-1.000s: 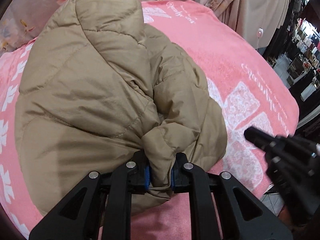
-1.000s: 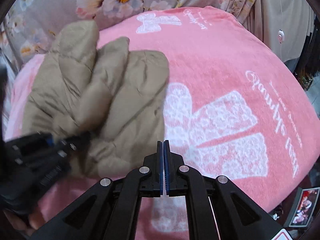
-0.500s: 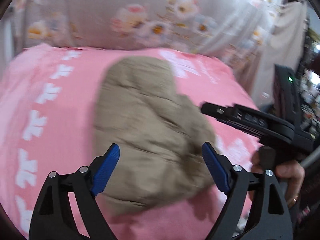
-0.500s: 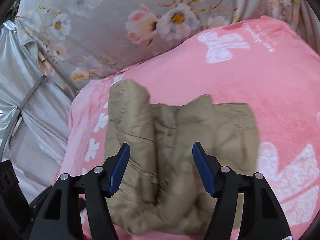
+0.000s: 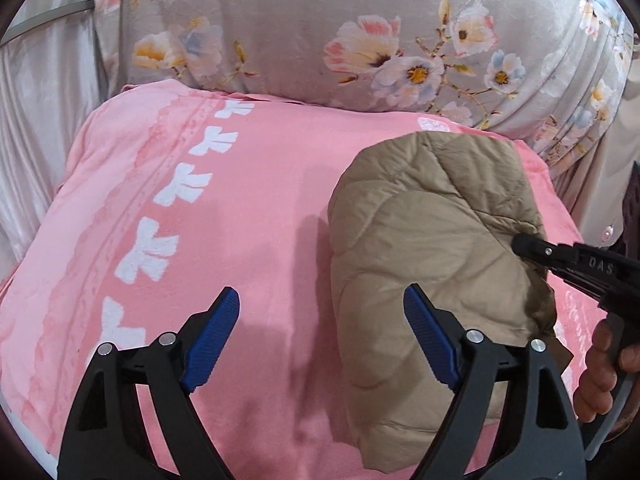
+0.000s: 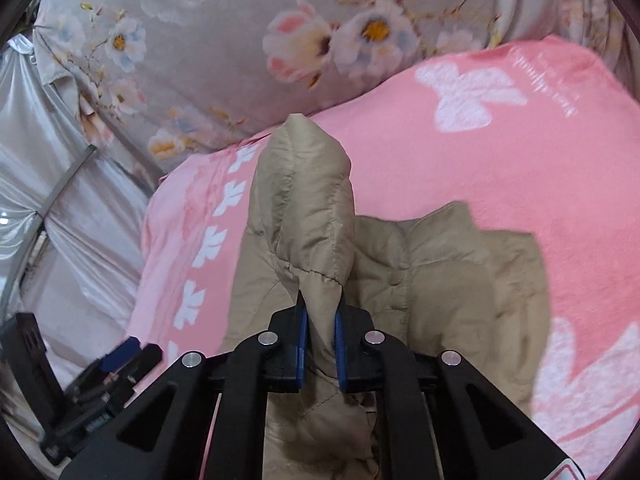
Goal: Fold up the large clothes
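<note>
A tan quilted puffer jacket (image 5: pixel 432 248) lies bundled on a pink blanket (image 5: pixel 240 200). My left gripper (image 5: pixel 320 340) is open and empty, with the jacket's left edge beside its right finger. My right gripper (image 6: pixel 320 344) is shut on a raised fold of the jacket (image 6: pixel 308 216), which stands up between its blue pads; the rest of the jacket spreads to the right. The right gripper also shows in the left wrist view (image 5: pixel 532 246), its tip against the jacket's right side. The left gripper appears at lower left in the right wrist view (image 6: pixel 120 356).
A grey floral cushion (image 5: pixel 360 32) runs behind the blanket. Silvery fabric (image 6: pixel 60 200) and a metal bar hang at the left. White bow prints (image 5: pixel 176 184) line the blanket's left side. A hand (image 5: pixel 604 368) holds the right gripper's handle.
My left gripper let go of the jacket, opened and moved left. My right gripper opened, then shut on a fold of the jacket and lifted it.
</note>
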Demonstrator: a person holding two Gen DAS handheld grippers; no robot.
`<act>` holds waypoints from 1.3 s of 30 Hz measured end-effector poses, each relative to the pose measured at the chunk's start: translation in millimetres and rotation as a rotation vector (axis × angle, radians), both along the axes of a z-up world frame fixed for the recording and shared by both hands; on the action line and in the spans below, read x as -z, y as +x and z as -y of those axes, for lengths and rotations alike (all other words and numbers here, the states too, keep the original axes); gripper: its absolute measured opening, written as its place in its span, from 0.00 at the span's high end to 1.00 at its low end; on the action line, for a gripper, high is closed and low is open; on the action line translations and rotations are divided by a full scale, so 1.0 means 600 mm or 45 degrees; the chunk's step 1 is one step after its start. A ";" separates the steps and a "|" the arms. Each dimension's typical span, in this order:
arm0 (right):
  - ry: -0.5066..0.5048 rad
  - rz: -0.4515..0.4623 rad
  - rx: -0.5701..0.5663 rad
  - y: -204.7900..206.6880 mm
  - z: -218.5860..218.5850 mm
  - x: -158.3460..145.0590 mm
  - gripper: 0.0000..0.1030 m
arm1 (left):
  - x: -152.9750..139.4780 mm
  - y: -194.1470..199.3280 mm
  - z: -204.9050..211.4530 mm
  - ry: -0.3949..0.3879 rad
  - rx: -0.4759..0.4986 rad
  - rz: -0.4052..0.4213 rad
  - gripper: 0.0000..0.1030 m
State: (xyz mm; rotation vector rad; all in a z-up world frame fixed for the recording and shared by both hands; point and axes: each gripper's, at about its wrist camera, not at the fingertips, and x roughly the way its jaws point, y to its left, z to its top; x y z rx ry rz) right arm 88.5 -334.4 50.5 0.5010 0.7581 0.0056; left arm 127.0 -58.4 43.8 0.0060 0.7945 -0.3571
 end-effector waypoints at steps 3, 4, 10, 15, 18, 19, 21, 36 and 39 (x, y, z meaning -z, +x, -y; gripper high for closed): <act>0.000 -0.039 0.073 -0.026 0.049 0.023 0.91 | -0.005 0.006 0.037 -0.015 0.053 0.001 0.21; 0.013 -0.056 0.093 -0.030 0.064 0.034 0.91 | -0.005 0.008 0.055 -0.014 0.079 0.002 0.21; 0.125 -0.053 0.203 -0.069 0.142 0.096 0.91 | 0.009 0.018 0.154 0.003 0.202 -0.032 0.21; 0.293 0.045 0.254 -0.099 0.194 0.146 0.91 | 0.036 0.032 0.227 0.041 0.247 -0.072 0.21; 0.396 0.061 0.292 -0.114 0.211 0.181 0.91 | 0.052 0.034 0.257 0.072 0.268 -0.091 0.21; 0.416 0.059 0.306 -0.118 0.213 0.190 0.92 | 0.059 0.033 0.266 0.082 0.277 -0.098 0.21; 0.412 0.052 0.337 -0.130 0.215 0.205 0.92 | 0.073 0.033 0.280 0.104 0.283 -0.110 0.20; 0.052 -0.058 0.403 -0.124 0.181 0.233 0.89 | 0.133 0.026 0.337 0.266 0.255 -0.016 0.05; 0.036 -0.067 0.407 -0.120 0.181 0.234 0.89 | 0.144 0.024 0.341 0.284 0.250 0.006 0.04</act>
